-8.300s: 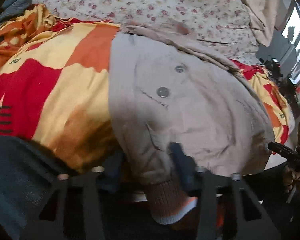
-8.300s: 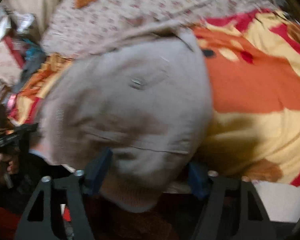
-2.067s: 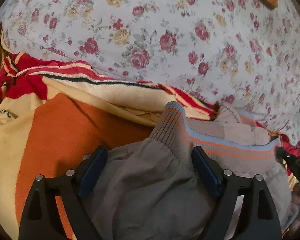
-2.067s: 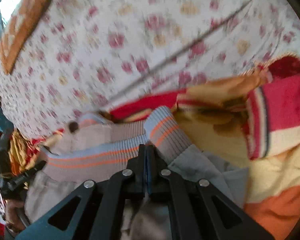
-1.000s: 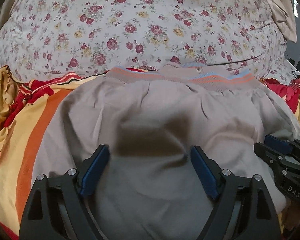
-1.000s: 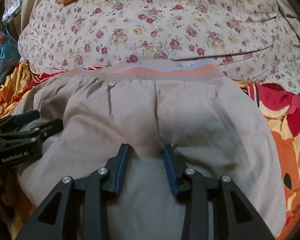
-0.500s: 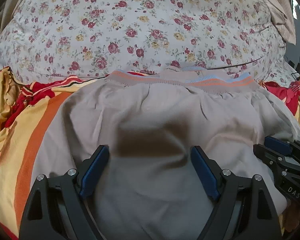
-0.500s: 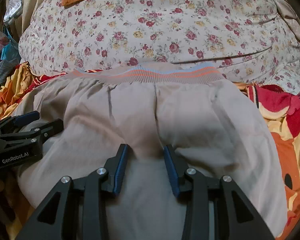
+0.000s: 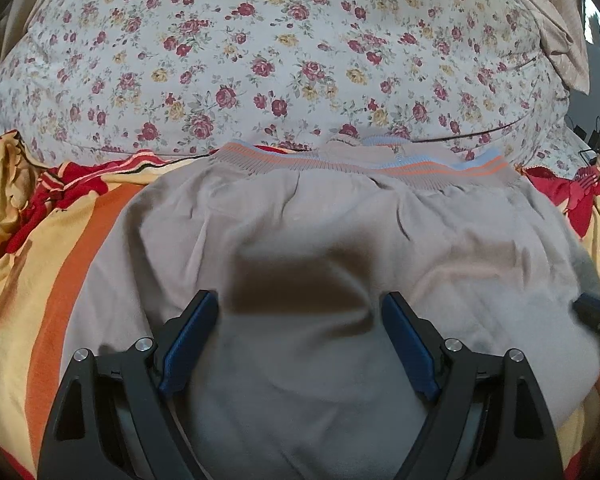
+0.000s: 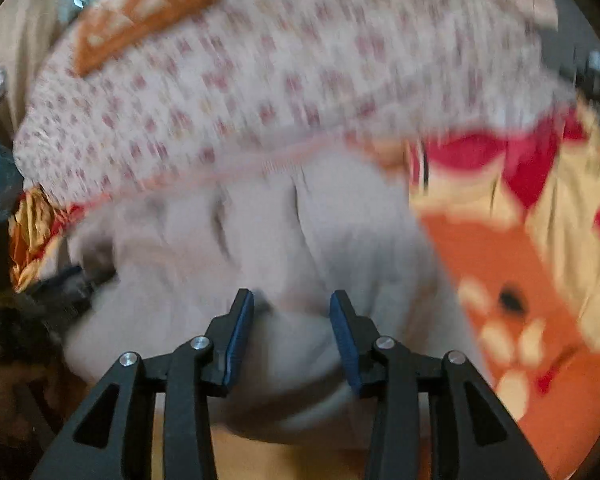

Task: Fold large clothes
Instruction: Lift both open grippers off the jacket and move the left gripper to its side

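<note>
A grey-beige jacket (image 9: pixel 300 248) lies folded in half on the bed, its ribbed hem with orange and blue stripes (image 9: pixel 340 162) at the far edge. My left gripper (image 9: pixel 300 320) is open wide and empty over the near part of the jacket. My right gripper (image 10: pixel 292 320) is open, jaws apart over the jacket's near fold (image 10: pixel 300 240); that view is blurred by motion. The right gripper's tip shows at the right edge of the left wrist view (image 9: pixel 596 314).
The jacket rests on a blanket in orange, yellow and red (image 9: pixel 60 240). A large floral quilt (image 9: pixel 260 60) is piled behind it. An orange patterned cloth (image 10: pixel 140 16) lies on top of the quilt. Clutter sits at the far left (image 10: pixel 0 208).
My right gripper has opened a little wider and is swinging fast to the right, blurring its view. My left gripper stays open over the jacket, which has not moved.
</note>
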